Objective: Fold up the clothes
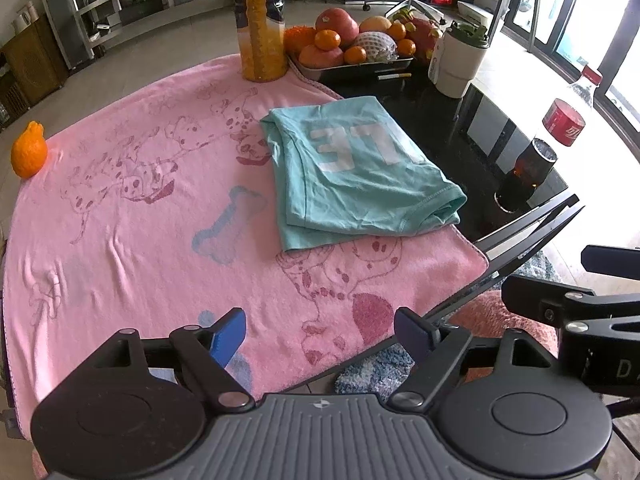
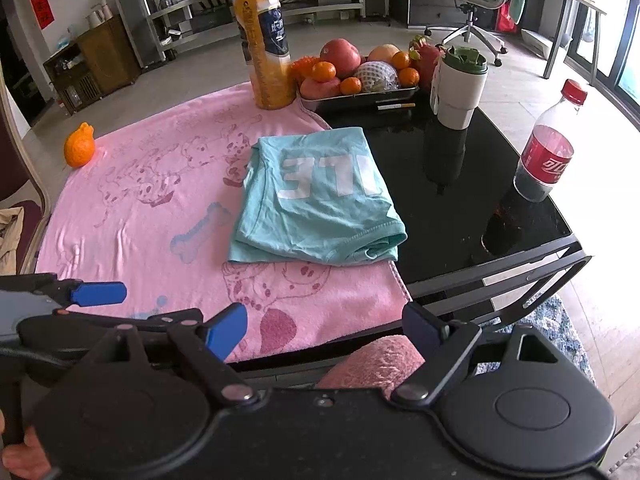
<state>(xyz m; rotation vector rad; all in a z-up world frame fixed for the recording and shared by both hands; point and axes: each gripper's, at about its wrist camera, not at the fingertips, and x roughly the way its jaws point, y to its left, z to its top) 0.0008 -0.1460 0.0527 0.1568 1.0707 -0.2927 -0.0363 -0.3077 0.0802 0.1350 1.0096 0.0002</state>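
The teal cotton t-shirt with white lettering [image 2: 316,196] already sits folded into a neat rectangle on the pink dalmatian-print towel [image 1: 132,208], its far corner on the glossy black glass table [image 2: 460,200]. Both the left gripper [image 1: 320,336] and the right gripper [image 2: 324,330] hang back near the table edge with jaws wide apart, holding nothing. Looks basically done to me; if anything, I'd just pinch the loose hem corner and square it up without dragging the towel. Watch the red-label cola bottle [image 2: 548,152] and white tumbler with green lid [image 2: 458,86] nearby, plus the tall orange juice bottle [image 2: 264,44] and metal fruit tray [image 2: 360,98] behind. A lone orange citrus fruit [image 1: 29,155] sits well clear.
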